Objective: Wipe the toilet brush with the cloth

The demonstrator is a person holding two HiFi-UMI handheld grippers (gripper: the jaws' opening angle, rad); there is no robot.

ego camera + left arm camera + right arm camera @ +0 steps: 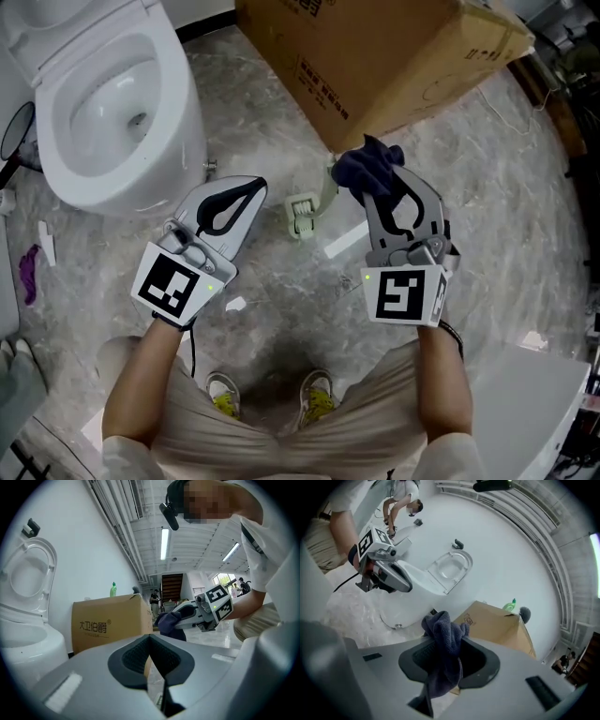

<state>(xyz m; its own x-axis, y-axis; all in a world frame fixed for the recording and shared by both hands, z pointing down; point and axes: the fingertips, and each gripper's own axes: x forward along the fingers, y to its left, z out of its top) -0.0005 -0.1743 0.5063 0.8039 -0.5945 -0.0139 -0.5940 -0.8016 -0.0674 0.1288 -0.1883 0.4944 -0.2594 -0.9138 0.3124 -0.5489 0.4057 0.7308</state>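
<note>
1. The toilet (112, 112) stands far left, and the cardboard box (375, 56) far right.
2. A small object (302, 217) lies on the floor (506, 234) between the left gripper (255, 187) and the right gripper (380, 180).
3. A cloth (361, 164) sits between the right gripper's jaws.

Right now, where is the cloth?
The dark blue cloth is clamped in the right gripper, right of centre in the head view, close to the near corner of the cardboard box.
</note>
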